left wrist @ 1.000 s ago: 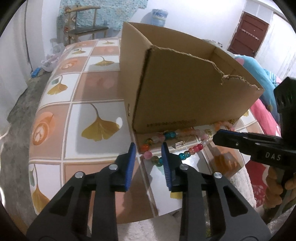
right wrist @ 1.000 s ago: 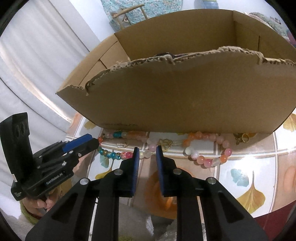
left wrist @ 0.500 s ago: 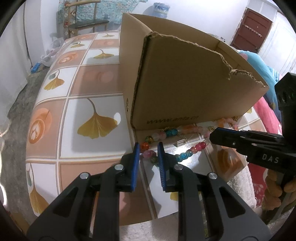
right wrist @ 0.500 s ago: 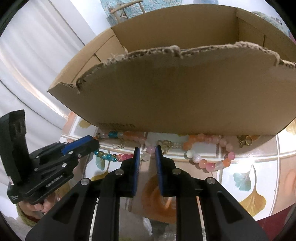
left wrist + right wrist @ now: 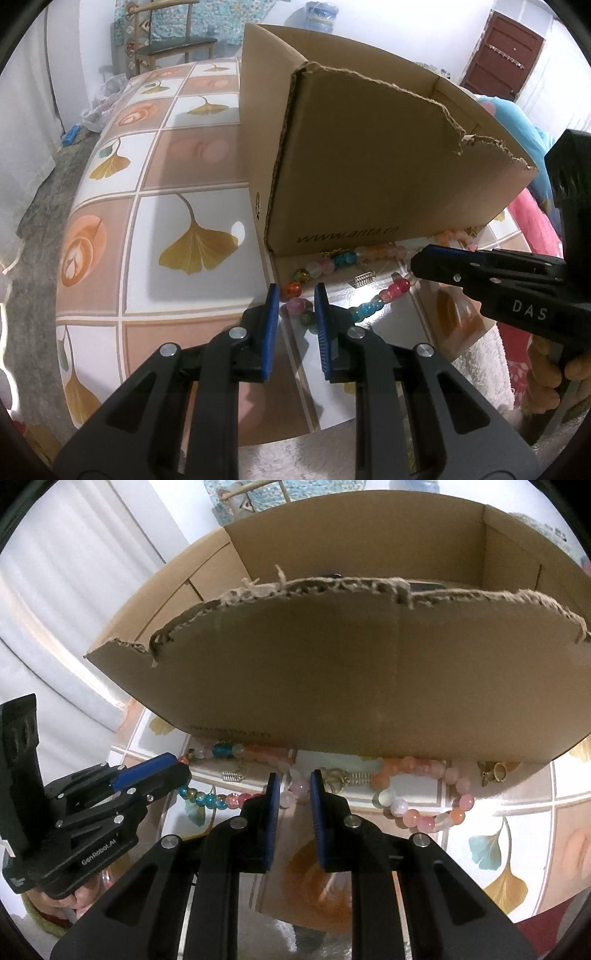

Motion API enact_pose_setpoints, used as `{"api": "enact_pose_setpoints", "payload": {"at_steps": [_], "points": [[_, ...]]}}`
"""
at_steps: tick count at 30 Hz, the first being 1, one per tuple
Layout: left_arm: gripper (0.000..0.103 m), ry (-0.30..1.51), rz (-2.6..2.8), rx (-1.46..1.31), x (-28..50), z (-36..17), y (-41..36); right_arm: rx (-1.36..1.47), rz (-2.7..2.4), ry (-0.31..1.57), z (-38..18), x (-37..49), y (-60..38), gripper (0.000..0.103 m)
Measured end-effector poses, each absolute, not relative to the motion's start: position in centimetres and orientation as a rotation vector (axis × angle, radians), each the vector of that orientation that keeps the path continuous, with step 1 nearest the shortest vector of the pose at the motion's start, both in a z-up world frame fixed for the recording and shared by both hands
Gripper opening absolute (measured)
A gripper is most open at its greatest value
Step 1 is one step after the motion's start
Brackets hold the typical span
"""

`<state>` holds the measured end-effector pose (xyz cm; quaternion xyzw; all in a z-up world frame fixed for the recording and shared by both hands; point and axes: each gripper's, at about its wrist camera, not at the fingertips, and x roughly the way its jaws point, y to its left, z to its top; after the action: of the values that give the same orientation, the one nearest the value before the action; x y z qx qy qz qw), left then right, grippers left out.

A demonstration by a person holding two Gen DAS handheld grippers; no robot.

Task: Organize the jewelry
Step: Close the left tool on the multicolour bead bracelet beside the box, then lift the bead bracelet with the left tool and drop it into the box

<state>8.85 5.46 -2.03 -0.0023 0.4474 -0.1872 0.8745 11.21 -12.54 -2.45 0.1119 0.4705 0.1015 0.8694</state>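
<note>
A multicoloured bead bracelet point(image 5: 369, 308) point(image 5: 210, 799) lies on the table in front of a torn cardboard box point(image 5: 369, 166) point(image 5: 332, 664). My left gripper point(image 5: 295, 291) point(image 5: 183, 770) sits at the bracelet's left end, its blue pads pressing a pink and a green bead between them. My right gripper point(image 5: 293, 777) point(image 5: 415, 258) stands at the bracelet's other end. Its jaws are narrow but open, with a pale pink bead point(image 5: 300, 786) loose in the gap. A small silver spring charm point(image 5: 364, 278) lies inside the loop.
A pink and orange bead bracelet point(image 5: 424, 819) and a gold charm point(image 5: 495, 771) lie to the right along the box. The tiled table point(image 5: 192, 243) ends just below my fingers, above a white rug point(image 5: 280, 458). A chair point(image 5: 173, 44) stands beyond the table.
My left jaws have narrowed onto the beads. My right gripper has slid forward so that the pale bead now lies between its tips.
</note>
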Motion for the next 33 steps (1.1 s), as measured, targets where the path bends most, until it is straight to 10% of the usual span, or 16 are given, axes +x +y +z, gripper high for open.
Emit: {"api": "enact_pose_setpoints", "payload": {"at_steps": [33], "points": [[0.008, 0.767, -0.415, 0.023, 6.5, 1.7, 5.2, 0.065, 0.187, 0.83, 1.4, 7.8, -9.9, 0.01]]}}
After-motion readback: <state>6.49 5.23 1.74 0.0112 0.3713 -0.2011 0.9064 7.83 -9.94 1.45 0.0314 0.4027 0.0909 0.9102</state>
